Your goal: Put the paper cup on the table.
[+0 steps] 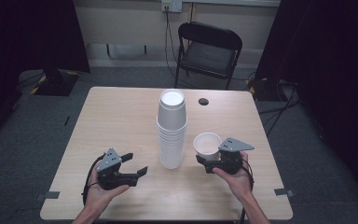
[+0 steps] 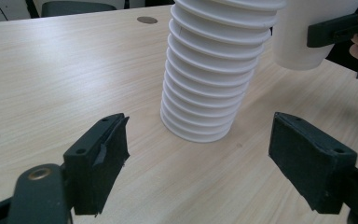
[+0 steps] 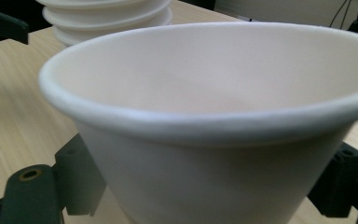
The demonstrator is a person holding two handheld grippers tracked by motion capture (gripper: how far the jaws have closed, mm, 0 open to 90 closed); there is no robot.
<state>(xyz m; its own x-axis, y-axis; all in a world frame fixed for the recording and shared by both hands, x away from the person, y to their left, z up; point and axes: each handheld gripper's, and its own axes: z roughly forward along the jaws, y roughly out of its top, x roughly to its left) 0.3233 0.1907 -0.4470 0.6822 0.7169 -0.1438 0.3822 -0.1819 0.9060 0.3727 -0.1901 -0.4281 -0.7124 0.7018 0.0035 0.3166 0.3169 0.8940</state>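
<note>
single cup: one white foam cup (image 3: 205,116), clamped by the right gripper (image 1: 214,161), held just right of the stack
stack: one tall stack of foam cups (image 1: 171,128), stood mid-table (image 1: 121,116)
left gripper (image 2: 198,161): jaws spread wide, nothing gripped
left gripper view: ribbed cup rims seen

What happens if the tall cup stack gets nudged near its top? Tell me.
The cup stack would probably tip: it stands tall on one narrow rim on the table. It looks like foam, so likely light and easy to shove. The nested cups may slide apart or scatter if it falls.
</note>
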